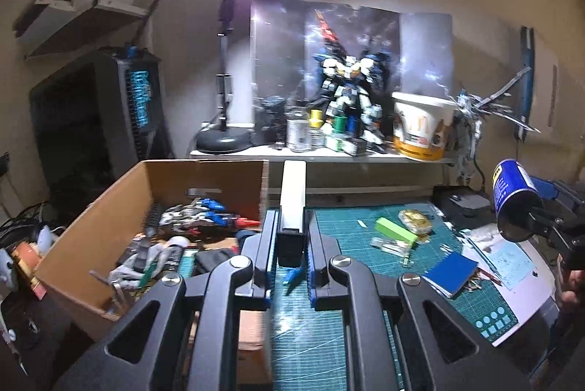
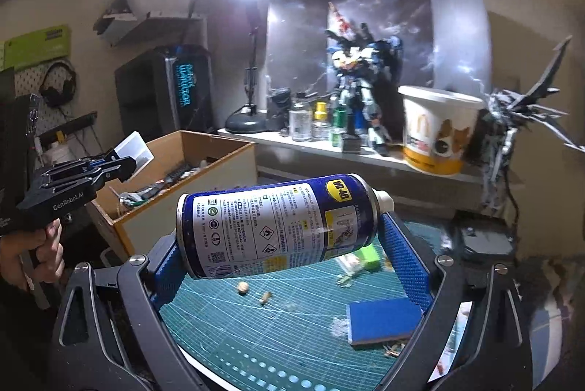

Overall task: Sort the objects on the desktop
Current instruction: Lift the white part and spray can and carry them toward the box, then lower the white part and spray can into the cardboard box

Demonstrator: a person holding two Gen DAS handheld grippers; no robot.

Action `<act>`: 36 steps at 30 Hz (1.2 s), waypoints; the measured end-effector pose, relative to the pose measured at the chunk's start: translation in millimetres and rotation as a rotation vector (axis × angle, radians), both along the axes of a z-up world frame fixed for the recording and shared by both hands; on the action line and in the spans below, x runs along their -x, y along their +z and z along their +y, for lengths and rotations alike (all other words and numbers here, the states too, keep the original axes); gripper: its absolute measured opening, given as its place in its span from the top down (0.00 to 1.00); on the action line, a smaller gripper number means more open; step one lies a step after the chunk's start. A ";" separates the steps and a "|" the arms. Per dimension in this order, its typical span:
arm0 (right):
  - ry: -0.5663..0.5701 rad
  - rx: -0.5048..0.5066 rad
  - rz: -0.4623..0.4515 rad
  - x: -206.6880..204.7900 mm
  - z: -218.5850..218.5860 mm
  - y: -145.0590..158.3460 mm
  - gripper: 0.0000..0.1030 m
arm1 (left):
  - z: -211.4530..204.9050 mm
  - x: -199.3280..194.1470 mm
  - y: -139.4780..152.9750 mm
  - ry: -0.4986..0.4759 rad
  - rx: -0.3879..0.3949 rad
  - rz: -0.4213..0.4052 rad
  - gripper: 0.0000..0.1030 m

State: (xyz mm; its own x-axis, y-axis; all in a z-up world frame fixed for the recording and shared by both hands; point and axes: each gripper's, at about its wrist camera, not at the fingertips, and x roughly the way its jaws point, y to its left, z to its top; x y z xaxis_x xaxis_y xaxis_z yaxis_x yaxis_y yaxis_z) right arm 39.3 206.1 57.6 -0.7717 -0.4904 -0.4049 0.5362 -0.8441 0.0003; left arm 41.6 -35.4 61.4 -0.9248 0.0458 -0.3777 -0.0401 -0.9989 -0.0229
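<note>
My left gripper (image 1: 291, 222) is shut on a long white and black box (image 1: 292, 197), held above the edge between the cardboard box (image 1: 120, 208) and the green cutting mat (image 1: 329, 336). My right gripper (image 2: 289, 233) is shut on a blue WD-40 spray can (image 2: 278, 226), held sideways above the mat (image 2: 278, 336). The can (image 1: 513, 197) also shows at the right of the left wrist view. The left gripper (image 2: 109, 168) with its white box shows at the left of the right wrist view, over the cardboard box (image 2: 182, 197).
On the mat lie a green block (image 1: 396, 230), a stapler (image 1: 393, 246), a blue notebook (image 1: 451, 274), a gold wrapped item (image 1: 415, 221) and small bits (image 2: 243, 288). The cardboard box holds several toys and tools. A shelf (image 1: 329, 153) behind carries robot models, bottles, a paper bucket (image 1: 422, 126) and a lamp (image 1: 223, 140).
</note>
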 end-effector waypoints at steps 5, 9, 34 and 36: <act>0.075 -0.004 0.002 4.0 -26.4 -1.9 0.08 | -22.9 -10.4 1.3 0.071 0.003 0.000 0.88; 0.137 -0.006 -0.007 9.2 -49.2 -5.9 0.08 | -42.6 -19.2 1.6 0.134 -0.001 -0.001 0.88; 0.474 -0.016 -0.016 0.9 -171.6 -20.0 0.08 | -130.3 -87.2 -1.8 0.431 -0.003 -0.023 0.88; 0.487 -0.018 -0.018 0.3 -177.4 -21.0 0.08 | -133.7 -89.4 -2.0 0.442 -0.004 -0.026 0.88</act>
